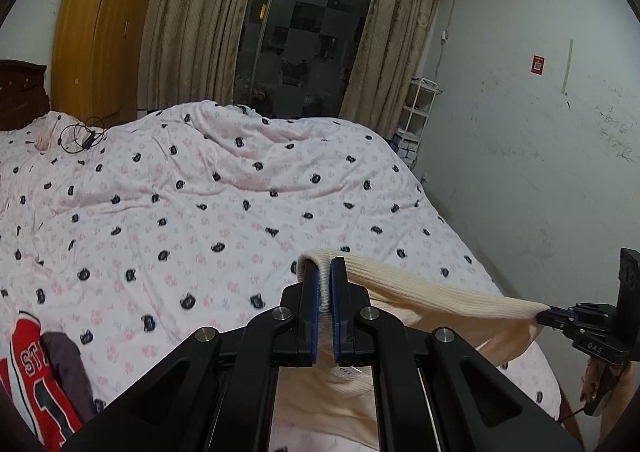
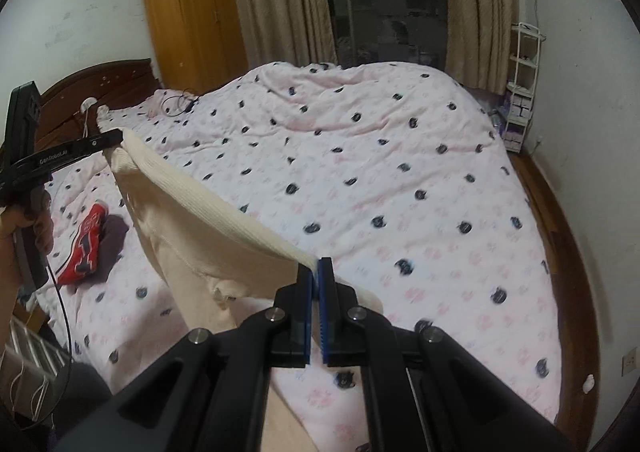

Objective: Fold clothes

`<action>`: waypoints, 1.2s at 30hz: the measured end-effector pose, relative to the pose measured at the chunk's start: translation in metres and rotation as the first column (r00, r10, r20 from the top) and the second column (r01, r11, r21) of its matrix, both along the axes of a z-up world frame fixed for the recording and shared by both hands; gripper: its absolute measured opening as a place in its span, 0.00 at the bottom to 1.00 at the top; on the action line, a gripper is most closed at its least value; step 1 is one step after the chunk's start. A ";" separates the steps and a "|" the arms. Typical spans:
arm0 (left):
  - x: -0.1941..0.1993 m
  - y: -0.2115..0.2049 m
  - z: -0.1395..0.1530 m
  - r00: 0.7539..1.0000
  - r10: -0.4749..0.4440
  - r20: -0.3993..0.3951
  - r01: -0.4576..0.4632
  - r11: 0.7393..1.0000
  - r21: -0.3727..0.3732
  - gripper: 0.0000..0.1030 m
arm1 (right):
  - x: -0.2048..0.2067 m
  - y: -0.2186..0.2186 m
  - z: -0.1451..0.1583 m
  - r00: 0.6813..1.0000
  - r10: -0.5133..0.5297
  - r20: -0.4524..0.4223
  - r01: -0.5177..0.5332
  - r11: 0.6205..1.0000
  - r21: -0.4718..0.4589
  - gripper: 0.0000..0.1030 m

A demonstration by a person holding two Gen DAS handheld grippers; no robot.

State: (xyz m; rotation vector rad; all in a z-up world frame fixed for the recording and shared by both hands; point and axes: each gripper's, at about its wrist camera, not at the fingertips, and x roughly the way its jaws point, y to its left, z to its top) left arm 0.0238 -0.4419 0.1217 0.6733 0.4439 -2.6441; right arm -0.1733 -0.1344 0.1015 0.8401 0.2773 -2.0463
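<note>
— How does the garment look?
— A cream ribbed-knit sweater (image 1: 440,292), its edge stretched taut above the bed (image 1: 240,192), body hanging.
— And the tools?
— Left tool (image 1: 325,276) and right tool (image 2: 315,276) each pinch that edge, held level, apart.

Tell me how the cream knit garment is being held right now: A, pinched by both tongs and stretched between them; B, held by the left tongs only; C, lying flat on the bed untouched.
A: the left tongs and right tongs each clamp the cream garment, its ribbed edge stretched between them.
</note>
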 end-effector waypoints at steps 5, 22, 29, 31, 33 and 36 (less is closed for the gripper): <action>0.005 0.005 -0.005 1.000 -0.016 0.010 0.016 1.000 -0.019 0.04 | 0.000 -0.006 0.006 0.999 0.033 0.008 -0.033 0.999 -0.002 0.03; 0.159 0.024 -0.147 0.953 -0.102 0.284 0.057 0.985 0.163 0.04 | 0.165 -0.014 -0.150 0.871 0.376 0.316 -0.435 0.890 0.138 0.03; 0.195 0.045 -0.187 0.921 -0.151 0.358 0.058 0.965 0.256 0.04 | 0.218 -0.016 -0.198 0.795 0.440 0.418 -0.548 0.816 0.185 0.04; 0.199 0.046 -0.193 0.918 -0.152 0.367 0.052 0.962 0.269 0.04 | 0.223 -0.014 -0.204 0.784 0.441 0.437 -0.561 0.806 0.192 0.04; 0.202 0.047 -0.198 0.914 -0.153 0.375 0.046 0.959 0.280 0.04 | 0.223 -0.009 -0.206 0.782 0.435 0.447 -0.563 0.801 0.204 0.04; 0.208 0.048 -0.206 0.910 -0.154 0.386 0.037 0.955 0.296 0.05 | 0.222 -0.003 -0.208 0.778 0.425 0.462 -0.566 0.794 0.222 0.04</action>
